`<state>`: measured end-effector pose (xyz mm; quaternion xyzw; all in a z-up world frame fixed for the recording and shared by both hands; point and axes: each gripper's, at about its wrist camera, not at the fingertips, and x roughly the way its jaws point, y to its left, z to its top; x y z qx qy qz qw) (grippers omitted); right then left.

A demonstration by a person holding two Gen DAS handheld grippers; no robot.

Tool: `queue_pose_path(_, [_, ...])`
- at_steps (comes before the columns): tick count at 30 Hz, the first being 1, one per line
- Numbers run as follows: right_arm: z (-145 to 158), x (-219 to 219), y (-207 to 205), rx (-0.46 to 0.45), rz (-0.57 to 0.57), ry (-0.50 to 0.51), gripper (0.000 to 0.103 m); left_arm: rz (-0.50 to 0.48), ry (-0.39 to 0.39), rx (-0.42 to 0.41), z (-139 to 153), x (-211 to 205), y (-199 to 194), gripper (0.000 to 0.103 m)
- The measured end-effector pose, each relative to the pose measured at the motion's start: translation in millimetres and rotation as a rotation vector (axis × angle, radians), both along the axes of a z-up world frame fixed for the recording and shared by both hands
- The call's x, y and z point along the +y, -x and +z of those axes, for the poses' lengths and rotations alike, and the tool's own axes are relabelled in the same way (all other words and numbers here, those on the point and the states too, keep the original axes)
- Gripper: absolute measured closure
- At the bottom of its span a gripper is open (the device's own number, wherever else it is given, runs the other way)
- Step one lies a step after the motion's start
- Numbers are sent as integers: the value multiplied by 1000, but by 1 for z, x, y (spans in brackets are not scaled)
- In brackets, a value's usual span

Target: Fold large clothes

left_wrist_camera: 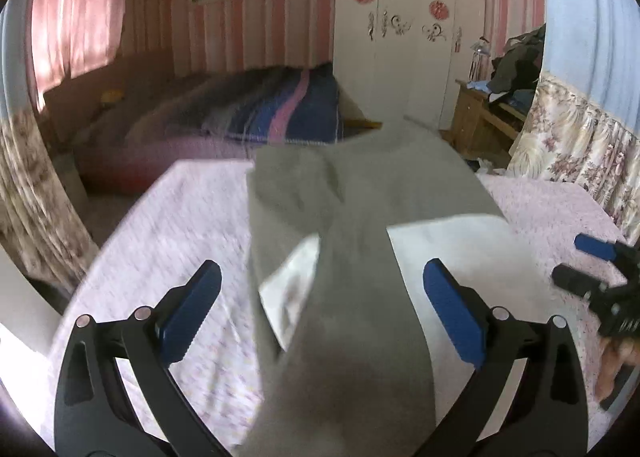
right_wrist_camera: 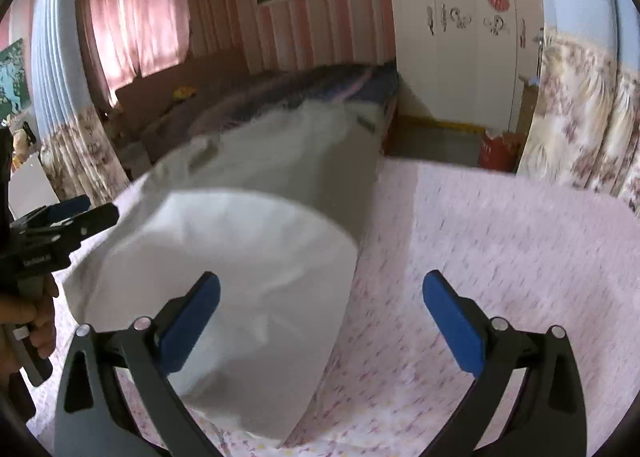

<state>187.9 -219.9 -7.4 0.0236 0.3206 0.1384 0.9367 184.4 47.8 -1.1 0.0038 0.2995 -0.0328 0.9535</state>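
A large pale grey garment (left_wrist_camera: 360,193) lies on a table covered with a pink flowered cloth (left_wrist_camera: 192,217). One grey strip of it runs toward the camera between my left gripper's blue pads, over a white folded part (left_wrist_camera: 440,241). My left gripper (left_wrist_camera: 320,305) is open above it and holds nothing. In the right wrist view the garment (right_wrist_camera: 248,249) lies left of centre. My right gripper (right_wrist_camera: 320,309) is open and empty, its left pad (right_wrist_camera: 192,321) over the garment's near edge. The right gripper also shows in the left wrist view (left_wrist_camera: 600,277), and the left gripper in the right wrist view (right_wrist_camera: 60,229).
A bed with a striped blue and pink blanket (left_wrist_camera: 256,105) stands behind the table. A white wardrobe (left_wrist_camera: 404,37) and a wooden desk with clutter (left_wrist_camera: 492,109) are at the back right. Flowered curtains (right_wrist_camera: 580,105) hang at the right.
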Motion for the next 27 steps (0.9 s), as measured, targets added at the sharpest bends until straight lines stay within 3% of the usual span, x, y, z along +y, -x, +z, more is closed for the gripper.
queue_pose_path(4, [4, -3, -18, 13, -14, -15, 2, 29, -5, -3, 8, 13, -13, 3])
queue_pose_path(14, [-22, 20, -69, 136, -1, -29, 2, 0, 0, 90, -23, 16, -50, 3])
queue_pose_path(18, [-35, 23, -78, 159, 24, -62, 2, 3, -23, 99, -35, 10, -58, 3])
queue_pose_path(27, [-54, 24, -90, 234, 36, -133, 2, 34, 16, 117, -50, 15, -69, 3])
